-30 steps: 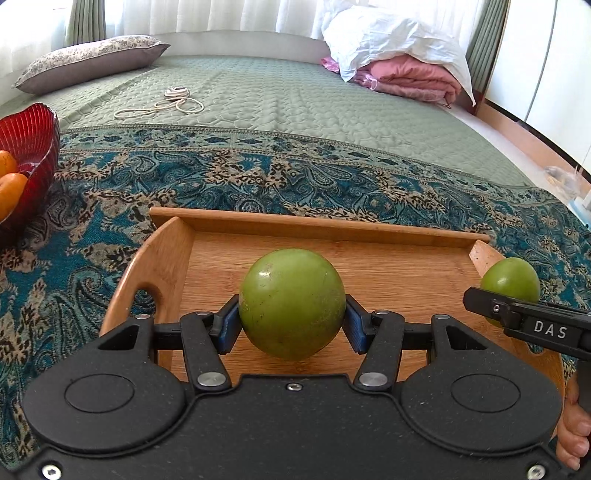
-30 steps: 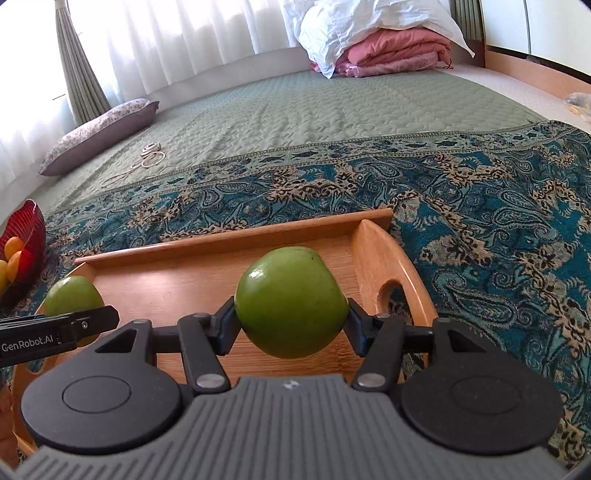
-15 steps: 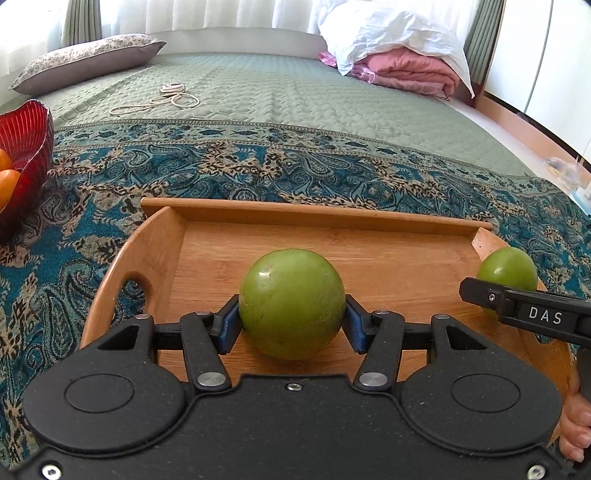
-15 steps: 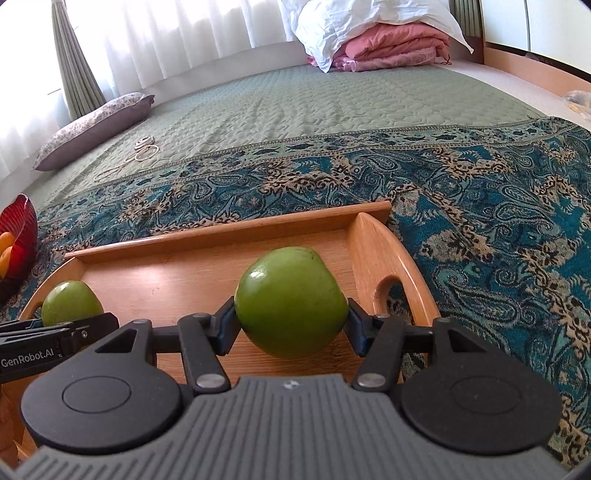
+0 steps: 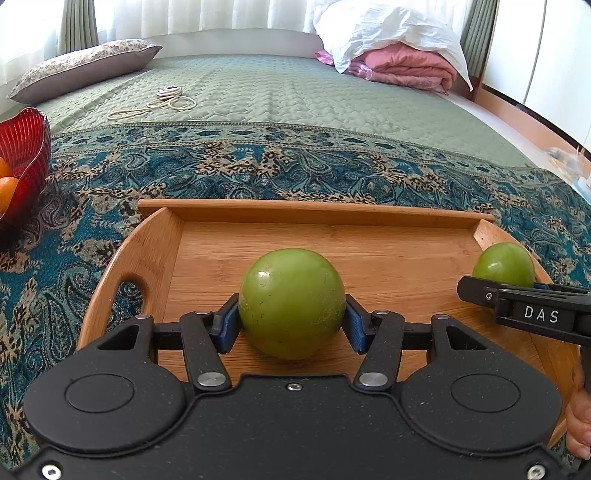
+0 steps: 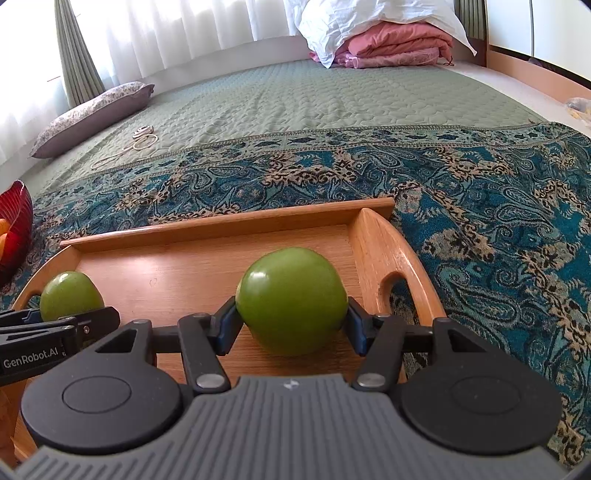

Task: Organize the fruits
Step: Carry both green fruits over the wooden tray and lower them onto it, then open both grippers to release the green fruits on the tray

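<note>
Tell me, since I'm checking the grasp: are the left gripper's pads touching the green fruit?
Touching. The left wrist view shows both blue pads pressed against the green fruit, no gap either side.

Black grippers [image 5: 291,325] — blue pads [image 5: 226,326], silver screws

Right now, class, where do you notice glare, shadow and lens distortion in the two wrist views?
Left wrist view: the curtained window is washed out, a highlight sits on the held green fruit, and the tray's far rim bows. Right wrist view: the window glares white, the fruit casts a soft shadow on the tray, and the corners go dark.
</note>
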`<state>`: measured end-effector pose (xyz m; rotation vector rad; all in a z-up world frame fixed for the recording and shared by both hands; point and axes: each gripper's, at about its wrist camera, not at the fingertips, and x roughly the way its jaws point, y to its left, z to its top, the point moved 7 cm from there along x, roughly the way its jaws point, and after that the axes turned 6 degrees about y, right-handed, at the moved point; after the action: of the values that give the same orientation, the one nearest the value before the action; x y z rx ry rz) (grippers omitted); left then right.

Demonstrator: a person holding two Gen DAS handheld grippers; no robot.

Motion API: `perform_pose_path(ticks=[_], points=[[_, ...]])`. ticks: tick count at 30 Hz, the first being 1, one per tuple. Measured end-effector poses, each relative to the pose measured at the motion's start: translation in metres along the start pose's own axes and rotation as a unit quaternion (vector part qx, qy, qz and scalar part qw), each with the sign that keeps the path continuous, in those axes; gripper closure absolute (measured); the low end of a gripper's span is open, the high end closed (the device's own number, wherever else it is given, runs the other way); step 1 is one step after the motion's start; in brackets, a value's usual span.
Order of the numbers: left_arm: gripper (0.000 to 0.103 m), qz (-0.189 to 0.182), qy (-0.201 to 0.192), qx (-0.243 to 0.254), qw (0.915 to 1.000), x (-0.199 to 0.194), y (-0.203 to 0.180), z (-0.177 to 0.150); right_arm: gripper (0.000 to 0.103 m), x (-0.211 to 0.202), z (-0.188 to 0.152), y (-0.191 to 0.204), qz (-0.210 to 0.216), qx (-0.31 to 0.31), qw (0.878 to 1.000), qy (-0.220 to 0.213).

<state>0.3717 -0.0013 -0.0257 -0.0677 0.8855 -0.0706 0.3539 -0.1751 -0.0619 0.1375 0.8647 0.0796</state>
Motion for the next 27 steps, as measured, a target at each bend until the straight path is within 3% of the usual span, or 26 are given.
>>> perform_pose_path(ticks=[11, 13, 20, 27], points=[[0.049, -0.001, 0.002, -0.006, 1.0000, 0.001, 0.002, 0.002, 0.038, 0.000, 0.001, 0.002, -0.005, -0.005, 1.000, 0.014], [0.045, 0.002, 0.004, -0.005, 1.0000, 0.002, 0.002, 0.001, 0.031, 0.001, 0.001, 0.002, -0.007, -0.007, 1.000, 0.016], [0.030, 0.008, 0.005, 0.000, 1.0000, 0.000, 0.002, 0.000, 0.028, -0.002, -0.002, 0.001, -0.007, -0.002, 1.000, 0.021], [0.018, 0.021, 0.006, 0.007, 0.9997, -0.006, 0.004, -0.007, 0.015, -0.006, -0.009, 0.003, 0.000, -0.007, 1.000, 0.026]])
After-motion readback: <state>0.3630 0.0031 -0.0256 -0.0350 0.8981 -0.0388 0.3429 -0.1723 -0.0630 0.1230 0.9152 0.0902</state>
